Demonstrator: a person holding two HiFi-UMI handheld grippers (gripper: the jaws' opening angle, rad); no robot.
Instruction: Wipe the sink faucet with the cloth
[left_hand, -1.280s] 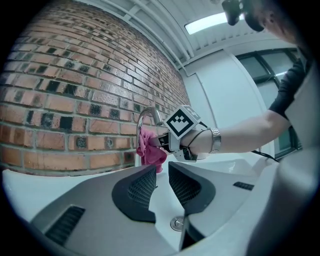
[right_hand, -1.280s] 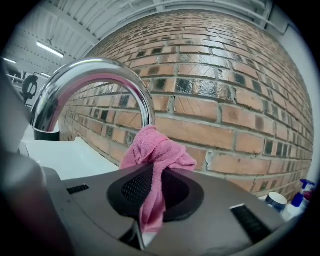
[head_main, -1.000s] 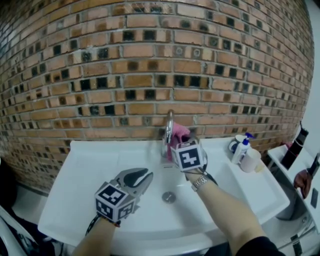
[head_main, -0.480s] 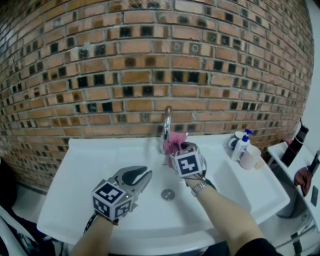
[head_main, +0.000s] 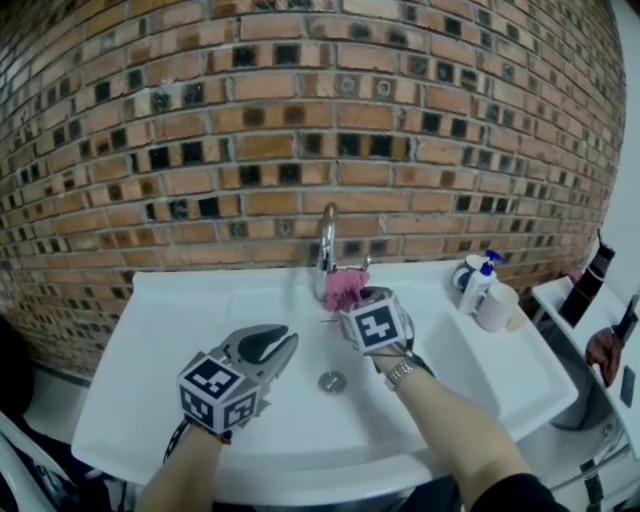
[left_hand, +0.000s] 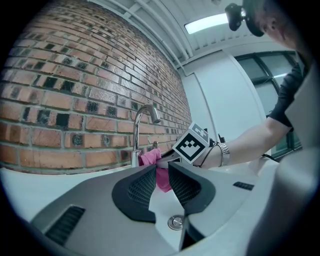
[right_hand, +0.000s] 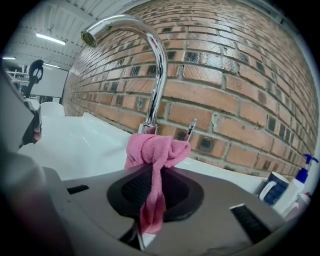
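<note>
Pinching the pink cloth (right_hand: 152, 150) against the faucet (right_hand: 159, 65) base: right gripper (right_hand: 152, 172) clamped on it, tilted slightly down, forearm stretched over the sink (head_main: 180, 330) | left gripper (left_hand: 162, 175): held level near the drain (head_main: 332, 381), jaws slightly apart, empty

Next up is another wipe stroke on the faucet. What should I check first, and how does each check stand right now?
1. Cloth gripped: ok. The right gripper is shut on the cloth, which bunches ahead of it.
2. Cloth touching the faucet: cannot tell. It sits low by the base, but contact is unclear.
3. Left gripper out of the way: ok. It is open and empty, over the sink.
4. Bottle and cup clear: ok. They stand at the sink's right, apart from the right gripper.
5. Spout clean: cannot tell.
</note>
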